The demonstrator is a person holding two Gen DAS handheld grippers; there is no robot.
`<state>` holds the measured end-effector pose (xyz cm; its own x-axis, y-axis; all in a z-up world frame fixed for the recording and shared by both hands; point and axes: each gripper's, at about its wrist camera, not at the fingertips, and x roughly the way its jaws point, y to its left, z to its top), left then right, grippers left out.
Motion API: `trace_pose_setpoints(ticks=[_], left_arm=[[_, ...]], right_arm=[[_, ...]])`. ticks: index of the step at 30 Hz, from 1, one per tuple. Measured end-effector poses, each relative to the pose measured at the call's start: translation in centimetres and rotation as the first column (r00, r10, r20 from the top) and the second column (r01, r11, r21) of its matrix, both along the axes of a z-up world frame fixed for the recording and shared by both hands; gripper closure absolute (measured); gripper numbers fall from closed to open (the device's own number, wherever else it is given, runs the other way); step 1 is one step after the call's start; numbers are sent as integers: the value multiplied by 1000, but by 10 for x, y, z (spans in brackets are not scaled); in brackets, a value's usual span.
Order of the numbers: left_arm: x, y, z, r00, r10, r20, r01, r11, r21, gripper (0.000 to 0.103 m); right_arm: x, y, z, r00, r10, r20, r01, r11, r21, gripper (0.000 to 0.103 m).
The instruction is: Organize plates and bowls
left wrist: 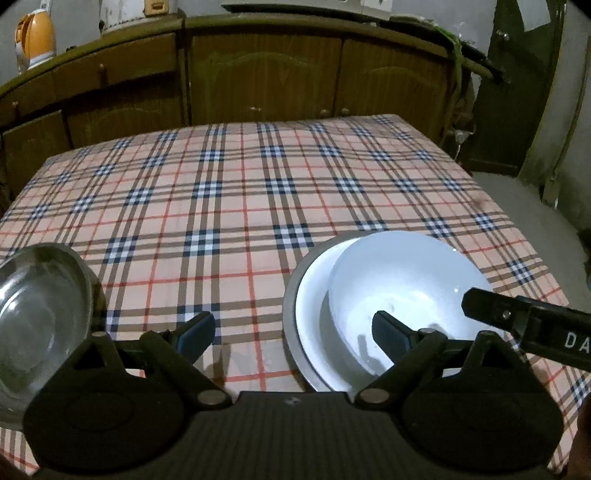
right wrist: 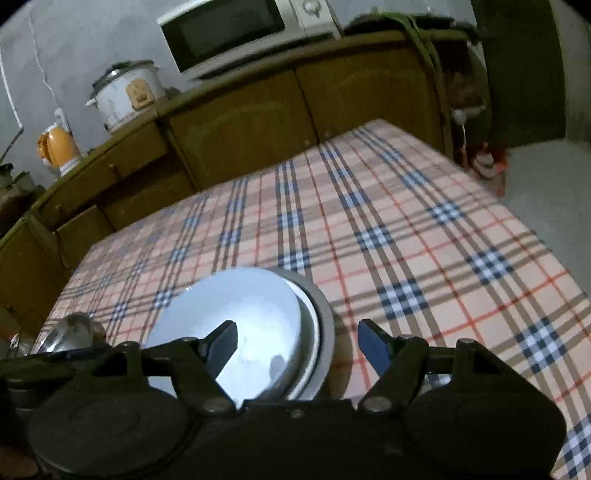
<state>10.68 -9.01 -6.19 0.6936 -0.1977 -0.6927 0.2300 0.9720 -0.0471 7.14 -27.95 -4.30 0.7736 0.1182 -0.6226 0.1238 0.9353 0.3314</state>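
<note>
Both pairs of fingers stand spread with nothing between them: the left gripper (left wrist: 293, 334) hangs over the near edge of the table, its right-hand fingertip (left wrist: 388, 332) above the white bowl's hollow, while the right gripper (right wrist: 297, 345) straddles the right-hand rim of the same stack, one finger (right wrist: 223, 345) over the bowl and the other over bare cloth. Largest in view is the table (left wrist: 258, 206), covered to every edge by a plaid cloth of pink, tan, navy and red. On it, near the near-right corner as the left wrist view has it, sits a grey metal dish (left wrist: 290, 314), with a white plate (left wrist: 314, 306) inside it and the white bowl (left wrist: 399, 291) on top, the bowl shifted toward the right side so a crescent of plate shows on the left. The right wrist view shows the same nested stack (right wrist: 236, 325) from its other side, somewhat blurred. At the near-left corner of the table lies a shiny steel bowl (left wrist: 40, 310), well apart from the stack. Beyond the far edge runs a brown wooden cabinet (left wrist: 266, 74); upon it stand a microwave (right wrist: 236, 33), a white rice cooker (right wrist: 125, 92) and an orange kettle (left wrist: 35, 38).
</note>
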Motion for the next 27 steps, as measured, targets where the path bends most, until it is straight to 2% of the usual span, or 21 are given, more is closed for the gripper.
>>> trace_pose_setpoints(ticks=[14, 18, 20, 21, 22, 23, 24, 25, 26, 27], left_arm=[[26, -3, -21, 999, -26, -48, 26, 1000, 13, 8], [35, -2, -28, 996, -58, -62, 56, 998, -26, 4], [37, -2, -31, 994, -86, -66, 83, 995, -50, 3], [39, -2, -33, 994, -95, -59, 91, 994, -63, 3], [41, 0, -34, 993, -102, -57, 97, 992, -76, 3], [43, 1, -35, 992, -109, -60, 103, 990, -96, 4], [44, 2, -37, 991, -121, -61, 113, 986, -119, 6], [45, 1, -37, 989, -135, -61, 125, 982, -139, 12], [46, 1, -37, 986, -155, -58, 144, 976, -166, 23], [45, -1, -36, 983, -177, -51, 164, 969, -185, 30]], right_arm=[[19, -8, -23, 997, 12, -72, -6, 997, 77, 18], [27, -8, -32, 994, 27, -104, -18, 996, 92, 20], [31, -6, -38, 991, 46, -125, -33, 994, 106, 27], [32, -6, -41, 990, 56, -128, -40, 991, 126, 32], [32, -8, -44, 990, 61, -123, -41, 986, 163, 33], [33, -8, -44, 991, 62, -119, -41, 984, 172, 36], [34, -8, -45, 991, 75, -115, -52, 981, 188, 48], [35, -10, -46, 990, 90, -111, -62, 971, 229, 50], [36, -10, -47, 990, 83, -112, -54, 971, 234, 50], [36, -9, -46, 991, 83, -109, -56, 971, 231, 50]])
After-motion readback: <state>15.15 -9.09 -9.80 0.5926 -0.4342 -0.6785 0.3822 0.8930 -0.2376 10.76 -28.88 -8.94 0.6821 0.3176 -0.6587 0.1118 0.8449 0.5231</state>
